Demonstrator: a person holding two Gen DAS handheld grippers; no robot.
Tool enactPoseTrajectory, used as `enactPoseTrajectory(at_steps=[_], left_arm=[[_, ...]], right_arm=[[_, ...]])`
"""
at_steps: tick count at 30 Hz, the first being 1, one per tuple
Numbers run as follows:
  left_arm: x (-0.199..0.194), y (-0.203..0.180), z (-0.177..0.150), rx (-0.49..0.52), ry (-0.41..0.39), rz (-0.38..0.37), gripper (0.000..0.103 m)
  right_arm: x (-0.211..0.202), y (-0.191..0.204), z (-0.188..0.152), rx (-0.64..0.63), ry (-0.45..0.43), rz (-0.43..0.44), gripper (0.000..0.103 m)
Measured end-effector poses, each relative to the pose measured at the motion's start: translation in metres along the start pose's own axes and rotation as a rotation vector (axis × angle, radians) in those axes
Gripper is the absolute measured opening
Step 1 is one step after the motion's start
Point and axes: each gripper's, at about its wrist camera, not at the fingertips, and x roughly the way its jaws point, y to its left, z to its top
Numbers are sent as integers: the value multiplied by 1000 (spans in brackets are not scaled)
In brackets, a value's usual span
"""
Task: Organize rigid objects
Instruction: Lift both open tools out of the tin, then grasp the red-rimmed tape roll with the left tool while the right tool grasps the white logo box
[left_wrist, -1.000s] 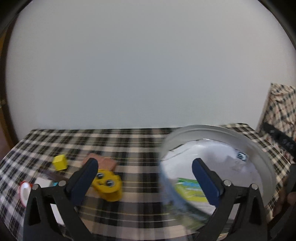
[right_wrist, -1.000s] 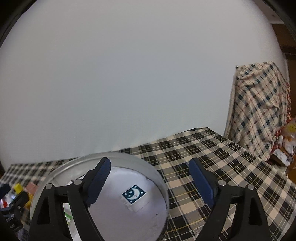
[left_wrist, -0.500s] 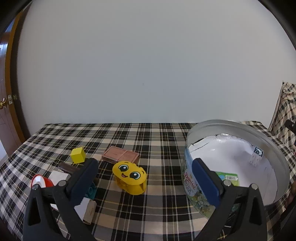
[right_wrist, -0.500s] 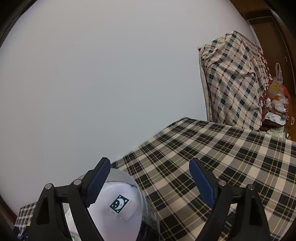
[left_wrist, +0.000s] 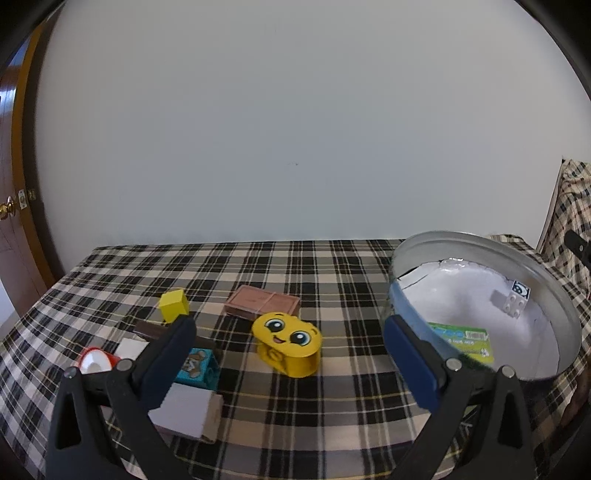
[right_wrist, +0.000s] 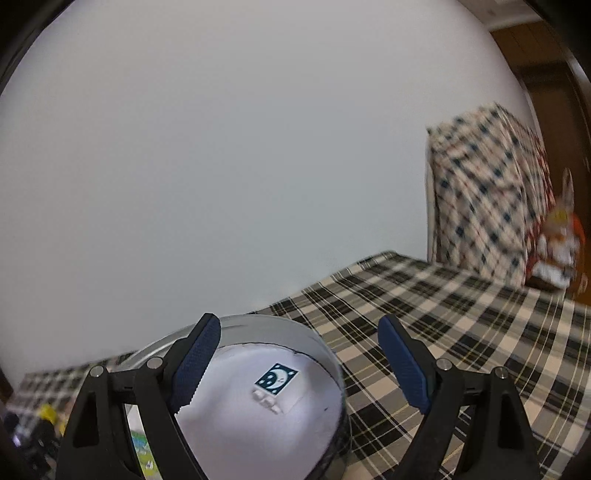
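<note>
Left of the round metal tin (left_wrist: 480, 258), a yellow cube (left_wrist: 173, 305), a brown block (left_wrist: 262, 307) and a yellow smiley-face toy (left_wrist: 288, 343) lay on the plaid tablecloth (left_wrist: 332, 273). The left gripper (left_wrist: 286, 363) was spread and held nothing. Inside the tin sat a white moon-printed brick (right_wrist: 276, 386). Above it the right gripper (right_wrist: 298, 363) was spread too.

One tin (left_wrist: 480, 243), eight small toys (left_wrist: 286, 343).
</note>
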Motion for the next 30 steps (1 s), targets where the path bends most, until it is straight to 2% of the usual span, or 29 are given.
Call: enactPoseTrajectory(at_steps=[6, 14, 23, 30], left_arm=[[2, 18, -2, -12, 17, 11, 102], [7, 54, -3, -20, 48, 39, 102], [13, 114, -8, -96, 111, 81, 102], [23, 157, -15, -164, 206, 87, 102]], right_arm=[[-18, 36, -12, -117, -29, 48, 89], [-42, 94, -34, -193, -3, 192, 89], [-58, 157, -59, -281, 89, 345, 89], [-66, 200, -78, -342, 191, 486, 89]])
